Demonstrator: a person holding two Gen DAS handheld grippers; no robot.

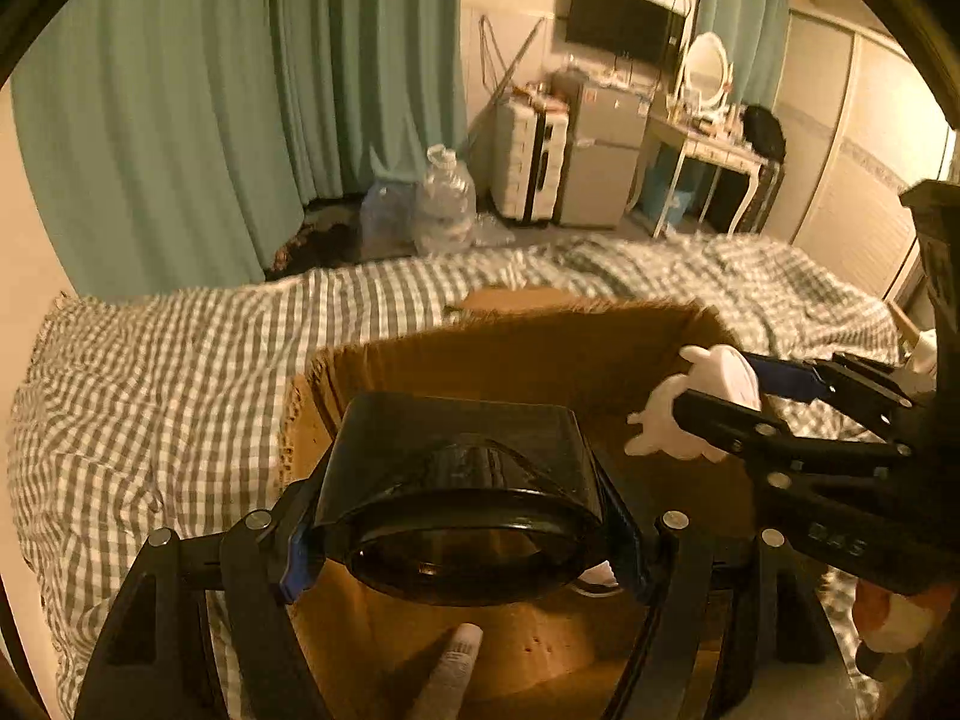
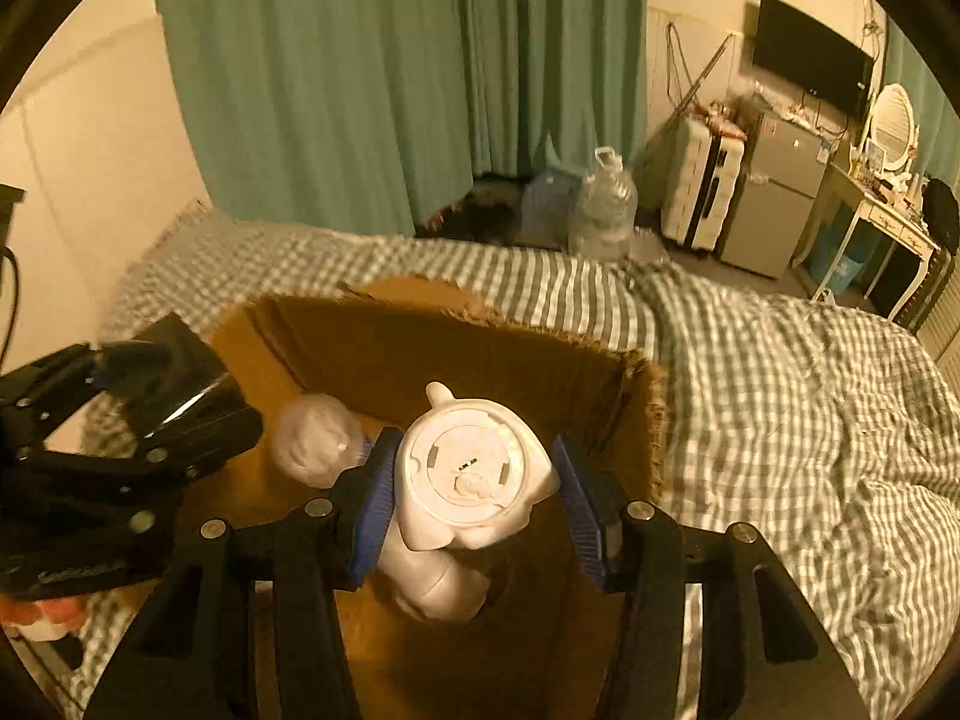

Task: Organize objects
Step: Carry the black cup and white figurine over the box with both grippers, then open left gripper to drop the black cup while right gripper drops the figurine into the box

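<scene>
Probably light, rigid and slick: white animal-shaped toy pinched across its body by right gripper, dark glossy container clamped in left gripper, both above cardboard box on bed.

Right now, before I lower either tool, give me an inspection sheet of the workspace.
Surface: checked bedspread, rumpled at right.
Job's things: open cardboard box on the bed; dark glossy container and white figurine held above it.
Clutter: clear plastic ball and white tube inside the box.
Grippers: left tool shut on the container; right tool around the figurine, right pad looks apart.
Cables: wires by the wall TV.
Surroundings: green curtains, water jugs, suitcase, small fridge, vanity desk.
</scene>
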